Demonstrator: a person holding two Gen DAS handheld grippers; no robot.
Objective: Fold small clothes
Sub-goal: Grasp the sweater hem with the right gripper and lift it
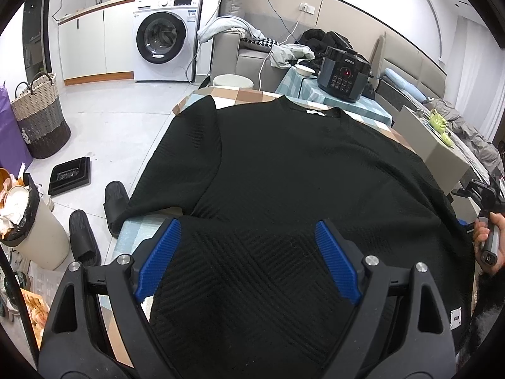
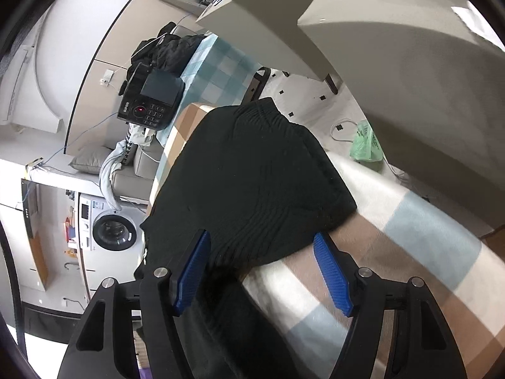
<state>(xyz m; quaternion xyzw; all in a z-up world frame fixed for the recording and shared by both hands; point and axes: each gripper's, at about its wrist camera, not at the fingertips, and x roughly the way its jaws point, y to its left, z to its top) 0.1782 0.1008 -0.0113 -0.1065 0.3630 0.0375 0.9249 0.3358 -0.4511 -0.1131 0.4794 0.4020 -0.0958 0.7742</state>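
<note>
A black textured knit sweater (image 1: 284,173) lies spread flat on the checked-cloth table (image 2: 410,237), with the left gripper (image 1: 247,259) over its hem and the right gripper (image 2: 262,271) at its sleeve, both with jaws apart.

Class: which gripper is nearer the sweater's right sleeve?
Right. The right gripper hangs open directly at the black sweater's sleeve; the left gripper is open over the hem, mid-body.

Pressure cooker (image 1: 343,74), black, upper right of frame: brand "SUPOR" in white above its control panel. Other labels illegible.
</note>
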